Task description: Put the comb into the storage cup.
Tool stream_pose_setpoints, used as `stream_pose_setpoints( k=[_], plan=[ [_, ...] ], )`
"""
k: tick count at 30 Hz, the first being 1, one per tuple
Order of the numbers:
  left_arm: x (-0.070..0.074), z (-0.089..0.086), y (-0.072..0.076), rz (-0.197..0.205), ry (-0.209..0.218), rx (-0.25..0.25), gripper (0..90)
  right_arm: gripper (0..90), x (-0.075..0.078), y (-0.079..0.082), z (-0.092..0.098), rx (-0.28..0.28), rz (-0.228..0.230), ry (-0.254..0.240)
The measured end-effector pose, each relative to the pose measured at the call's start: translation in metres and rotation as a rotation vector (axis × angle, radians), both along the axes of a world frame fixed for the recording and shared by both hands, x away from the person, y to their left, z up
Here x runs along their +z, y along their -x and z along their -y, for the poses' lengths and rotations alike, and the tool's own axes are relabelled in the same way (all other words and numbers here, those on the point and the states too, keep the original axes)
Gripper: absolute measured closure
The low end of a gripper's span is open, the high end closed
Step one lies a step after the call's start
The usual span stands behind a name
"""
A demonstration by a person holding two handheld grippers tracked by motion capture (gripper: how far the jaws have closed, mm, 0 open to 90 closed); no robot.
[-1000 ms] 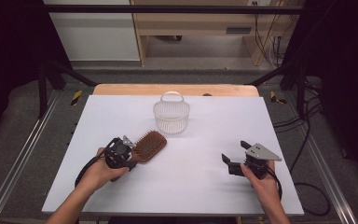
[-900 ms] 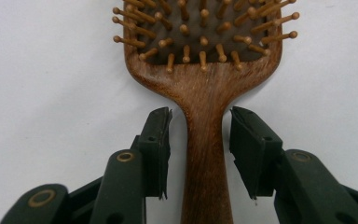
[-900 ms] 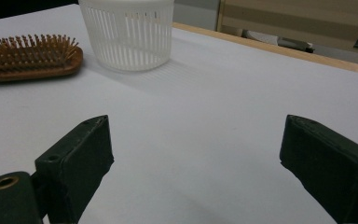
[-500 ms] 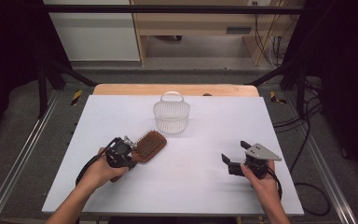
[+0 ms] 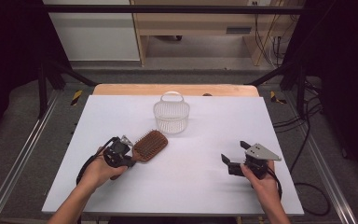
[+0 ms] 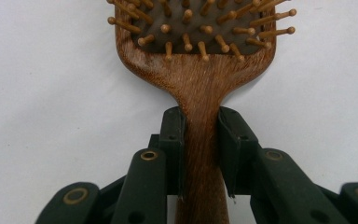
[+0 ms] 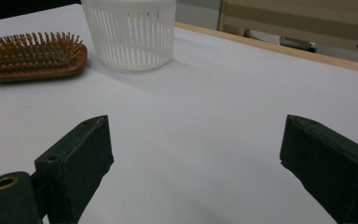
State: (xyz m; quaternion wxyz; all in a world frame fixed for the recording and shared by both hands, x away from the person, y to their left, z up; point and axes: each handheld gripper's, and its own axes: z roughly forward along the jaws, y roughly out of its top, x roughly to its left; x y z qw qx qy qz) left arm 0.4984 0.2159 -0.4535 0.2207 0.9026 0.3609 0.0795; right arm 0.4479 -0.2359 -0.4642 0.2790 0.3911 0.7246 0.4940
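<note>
Nothing has shifted much since a second ago: your left hand-held gripper [image 5: 131,154] sits at the same spot, closed on the handle of the wooden paddle hairbrush [image 5: 150,145], and your right hand-held gripper [image 5: 233,162] waits where it was. In the left gripper view the two jaws press against either side of the brush handle [image 6: 200,154], just below where it widens into the head, bristles facing up. The brush head lies low over the white tabletop [image 5: 205,186], at about 7 o'clock from the white plastic basket [image 5: 171,116] and near it. I cannot tell whether it has lifted clear of the surface. Your right hand-held gripper stands wide open, empty, at roughly 4 o'clock from the basket and well apart from it. The grasp looks done. Judging from the layout, what remains is likely the lift, the carry toward 1 o'clock, and the release into the basket, which stands empty as far as I can see.
</note>
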Motion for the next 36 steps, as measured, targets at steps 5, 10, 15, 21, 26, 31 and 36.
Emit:
stream_pose_setpoints(
  k=[5, 10, 15, 21, 26, 31, 36],
  plan=[
    [0.001, 0.000, 0.004, 0.043, -0.002, -0.001, 72.6, 9.4, 0.000, 0.000, 0.000, -0.002, 0.000, -0.004],
    [0.011, 0.000, 0.010, 0.111, 0.038, -0.003, 72.6, 9.3, 0.002, 0.001, 0.000, 0.002, 0.004, -0.011],
    [0.022, 0.005, 0.017, 0.187, 0.089, -0.005, 72.7, 7.2, 0.007, 0.003, 0.001, 0.010, -0.030, -0.084],
    [0.023, 0.019, 0.026, 0.235, 0.119, -0.026, 72.7, 6.3, 0.018, 0.007, -0.010, 0.043, -0.043, -0.124],
    [0.023, 0.032, 0.031, 0.264, 0.137, -0.048, 72.7, 6.2, 0.023, 0.009, -0.021, 0.073, -0.051, -0.129],
    [0.025, 0.045, 0.035, 0.284, 0.154, -0.068, 72.7, 6.3, 0.023, 0.007, -0.031, 0.109, -0.085, -0.141],
    [0.028, 0.058, 0.039, 0.296, 0.164, -0.092, 72.7, 6.2, 0.020, 0.003, -0.042, 0.142, -0.121, -0.161]
  ],
)
